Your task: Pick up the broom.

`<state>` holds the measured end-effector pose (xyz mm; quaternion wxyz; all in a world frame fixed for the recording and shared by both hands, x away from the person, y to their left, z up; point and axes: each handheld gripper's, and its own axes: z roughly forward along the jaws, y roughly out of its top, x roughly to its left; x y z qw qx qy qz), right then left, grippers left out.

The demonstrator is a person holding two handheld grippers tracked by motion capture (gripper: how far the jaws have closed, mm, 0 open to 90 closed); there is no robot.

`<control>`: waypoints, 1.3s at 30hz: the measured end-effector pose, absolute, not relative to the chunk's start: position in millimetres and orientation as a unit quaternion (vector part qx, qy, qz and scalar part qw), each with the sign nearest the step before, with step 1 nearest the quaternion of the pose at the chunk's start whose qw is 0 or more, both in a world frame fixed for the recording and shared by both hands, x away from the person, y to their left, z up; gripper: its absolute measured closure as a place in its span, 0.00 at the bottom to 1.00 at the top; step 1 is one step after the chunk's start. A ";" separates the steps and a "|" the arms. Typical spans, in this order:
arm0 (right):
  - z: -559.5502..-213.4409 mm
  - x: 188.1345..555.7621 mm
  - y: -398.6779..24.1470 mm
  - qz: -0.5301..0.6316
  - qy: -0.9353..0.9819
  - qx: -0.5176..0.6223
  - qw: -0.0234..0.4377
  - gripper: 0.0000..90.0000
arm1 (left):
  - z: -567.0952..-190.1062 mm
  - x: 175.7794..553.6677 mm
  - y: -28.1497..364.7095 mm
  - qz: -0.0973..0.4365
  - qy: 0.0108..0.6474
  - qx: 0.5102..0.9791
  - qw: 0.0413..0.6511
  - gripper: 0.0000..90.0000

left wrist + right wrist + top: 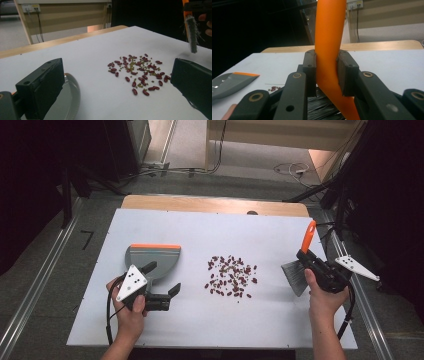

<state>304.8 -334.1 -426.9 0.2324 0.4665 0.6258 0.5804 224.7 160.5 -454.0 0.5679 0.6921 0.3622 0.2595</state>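
A pile of red beans and small green ones (231, 275) (138, 72) lies in the middle of the white tabletop (220, 320). A grey dustpan (152, 260) with an orange edge rests to its left, seen again as the dustpan (229, 82) in the right gripper view. My left gripper (161, 279) stands open just in front of the dustpan's handle, its fingers (40, 87) wide apart with nothing held. At the right, my right gripper (309, 260) (327, 72) is shut on the orange handle of a small brush (302, 257), grey bristles (295, 276) (192, 33) pointing down toward the table.
The wooden table's far edge (215, 204) shows beyond the white sheet. Metal rails (35, 285) run along both sides on the grey floor. Cables (292, 169) lie on the floor at the back. A wall socket strip (31, 7) sits far behind.
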 end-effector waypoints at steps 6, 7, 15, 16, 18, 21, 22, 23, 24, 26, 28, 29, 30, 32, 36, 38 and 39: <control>-417.9 300.8 -316.4 0.592 0.635 0.444 0.221 0.78 | -450.4 226.2 146.0 0.256 0.348 0.700 0.569 0.00; -416.8 300.3 -313.3 0.593 0.637 0.440 0.219 0.78 | -450.4 226.4 144.0 0.255 0.346 0.702 0.568 0.00; -411.4 294.4 -285.6 0.605 0.648 0.415 0.205 0.78 | -446.9 227.4 131.4 0.235 0.338 0.705 0.577 0.00; -410.6 293.4 -281.9 0.606 0.649 0.413 0.202 0.78 | -446.5 227.3 129.6 0.231 0.337 0.705 0.579 0.00; -409.7 292.4 -278.5 0.608 0.651 0.410 0.199 0.78 | -446.0 227.3 127.4 0.226 0.337 0.705 0.582 0.00; -408.0 287.7 -262.3 0.611 0.658 0.396 0.194 0.78 | -444.0 225.3 117.7 0.209 0.328 0.708 0.590 0.00; -407.7 286.5 -258.1 0.612 0.660 0.392 0.192 0.78 | -443.5 224.9 115.0 0.202 0.327 0.708 0.593 0.00; -407.2 285.5 -253.9 0.614 0.662 0.387 0.188 0.78 | -443.5 224.9 115.0 0.202 0.327 0.708 0.593 0.00; -406.8 283.8 -249.6 0.614 0.664 0.384 0.187 0.78 | -442.6 223.7 109.6 0.193 0.324 0.709 0.596 0.00; -406.0 280.9 -241.3 0.615 0.668 0.376 0.185 0.78 | -442.2 223.0 106.9 0.189 0.321 0.711 0.596 0.00; -405.3 277.8 -233.0 0.617 0.672 0.367 0.182 0.78 | -441.2 222.0 100.8 0.178 0.315 0.715 0.599 0.00; -404.8 276.0 -228.6 0.617 0.675 0.362 0.182 0.78 | -440.9 221.5 99.0 0.174 0.312 0.715 0.601 0.00; -404.2 274.4 -224.6 0.616 0.678 0.359 0.179 0.78 | -440.6 221.1 96.9 0.171 0.308 0.717 0.602 0.00; -403.5 271.5 -217.0 0.618 0.681 0.351 0.177 0.78 | -440.5 220.9 94.5 0.166 0.307 0.718 0.602 0.00; -402.9 265.3 -203.0 0.623 0.684 0.341 0.167 0.78 | -441.4 219.2 84.2 0.162 0.309 0.720 0.600 0.00; -402.9 262.5 -196.7 0.625 0.686 0.336 0.162 0.78 | -442.1 219.7 79.7 0.152 0.310 0.723 0.599 0.02; -402.9 260.8 -193.7 0.627 0.685 0.334 0.161 0.78 | -442.7 219.6 77.0 0.147 0.311 0.723 0.599 0.02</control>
